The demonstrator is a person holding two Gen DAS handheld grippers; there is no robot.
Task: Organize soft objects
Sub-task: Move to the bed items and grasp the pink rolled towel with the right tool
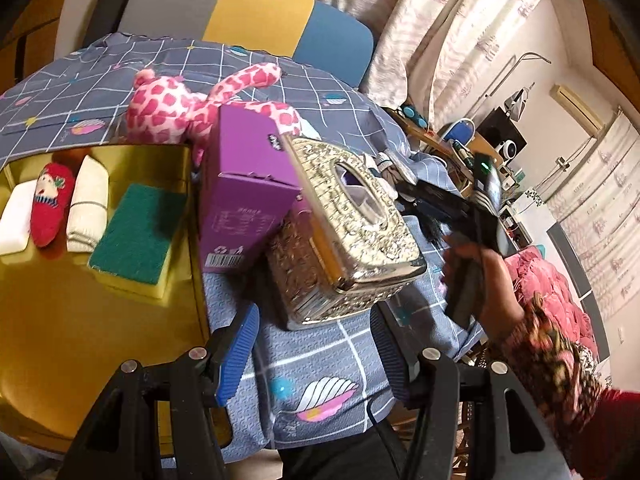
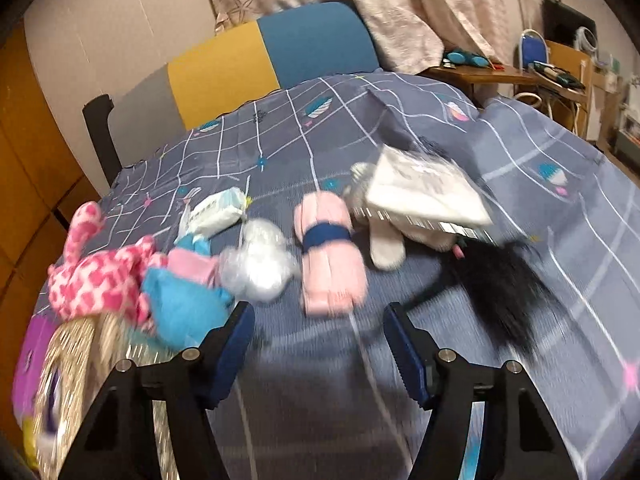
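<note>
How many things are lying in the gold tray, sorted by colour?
White or cream: 2, a white pad and a rolled cloth
Red: 1, a sock
Green on yellow: 1, a sponge
Total: 4 in the gold tray

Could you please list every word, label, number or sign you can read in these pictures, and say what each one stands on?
No text can be read in either view.
Purple box: small logo, fine print and a barcode, all too small to read.
White packet: markings blurred.
White printed pouch: print blurred by motion.
</note>
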